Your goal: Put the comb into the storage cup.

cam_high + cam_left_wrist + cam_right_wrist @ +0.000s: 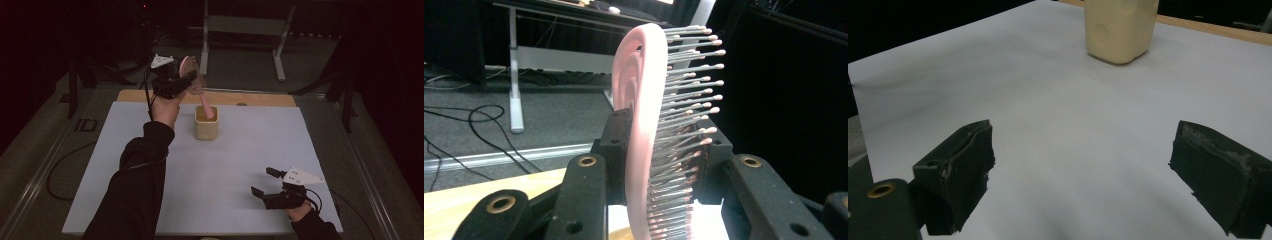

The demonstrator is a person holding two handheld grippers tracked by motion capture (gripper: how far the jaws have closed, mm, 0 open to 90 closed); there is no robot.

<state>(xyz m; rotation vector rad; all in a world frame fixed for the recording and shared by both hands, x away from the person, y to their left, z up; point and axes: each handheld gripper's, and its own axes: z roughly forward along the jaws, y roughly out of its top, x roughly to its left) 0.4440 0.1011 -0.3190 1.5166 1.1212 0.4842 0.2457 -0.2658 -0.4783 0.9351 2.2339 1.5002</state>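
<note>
Up high at the far side, the left gripper [186,80] has its jaws clamped on the head of the pink hairbrush [644,125], handle tip dipping into the cream holder [206,123] on the counter [240,165]. Nearer the person, the right gripper [264,183] rests low, jaws wide apart, nothing between them.

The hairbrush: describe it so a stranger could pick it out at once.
Start at the pale sheet covering the table, then find the cream cup near its far edge. Above it the left gripper clamps the hairbrush, handle dipping into the cup. It is pink and bristled.
</note>
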